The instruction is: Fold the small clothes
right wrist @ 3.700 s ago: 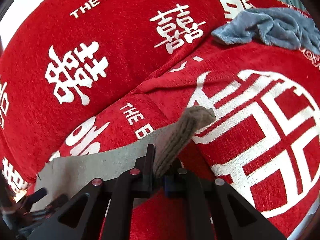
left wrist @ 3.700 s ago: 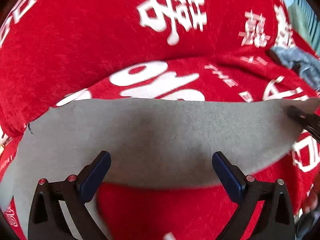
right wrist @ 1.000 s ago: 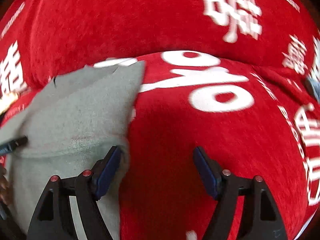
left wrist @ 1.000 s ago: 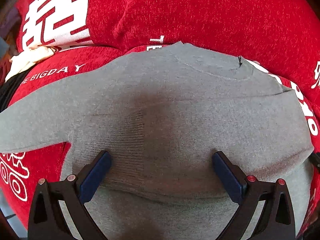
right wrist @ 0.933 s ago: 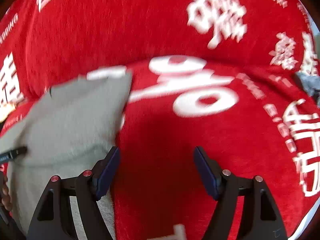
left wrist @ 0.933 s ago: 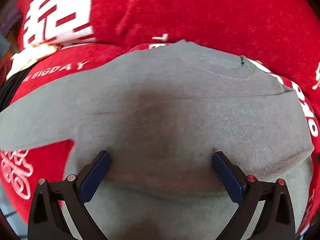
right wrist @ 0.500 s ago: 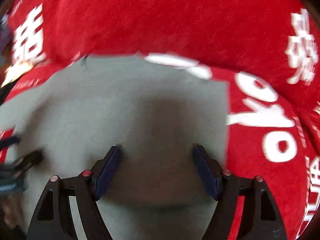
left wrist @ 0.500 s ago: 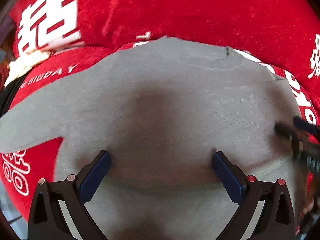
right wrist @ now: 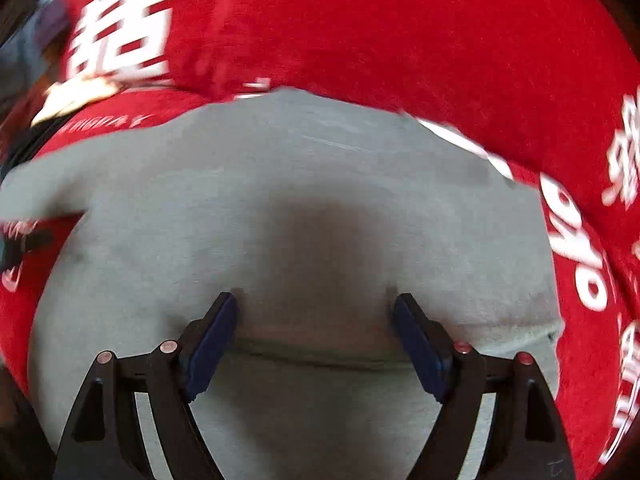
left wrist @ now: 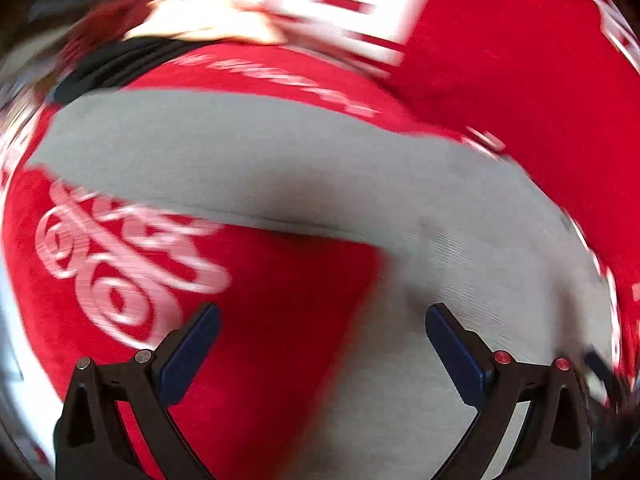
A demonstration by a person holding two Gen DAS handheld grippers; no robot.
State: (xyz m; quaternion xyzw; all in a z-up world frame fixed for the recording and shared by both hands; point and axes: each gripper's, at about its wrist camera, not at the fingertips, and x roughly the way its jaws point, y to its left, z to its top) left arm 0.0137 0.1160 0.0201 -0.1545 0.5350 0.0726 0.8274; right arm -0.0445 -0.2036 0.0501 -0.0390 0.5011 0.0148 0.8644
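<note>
A small grey knit sweater (right wrist: pixel 320 184) lies flat on a red cover with white print (right wrist: pixel 400 32). In the right wrist view its body fills the middle and one sleeve (right wrist: pixel 44 188) reaches left. My right gripper (right wrist: pixel 316 320) is open and empty, low over the sweater's body, just past a fold line. In the left wrist view the sleeve (left wrist: pixel 200 160) runs from the upper left to the body (left wrist: pixel 480 280) at right. My left gripper (left wrist: pixel 320 332) is open and empty, over the edge where the sweater's side meets the red cover (left wrist: pixel 260 280). The view is motion-blurred.
Red cushions with white characters (left wrist: pixel 500 48) rise behind the sweater. A cream cloth (left wrist: pixel 208 28) and a dark cloth (left wrist: pixel 120 64) lie at the far left of the seat. They also show in the right wrist view (right wrist: pixel 76 96).
My left gripper has swung left, from over the sweater's body to its left side and sleeve. My right gripper has moved left from the red cover to over the sweater's body. Both stay open.
</note>
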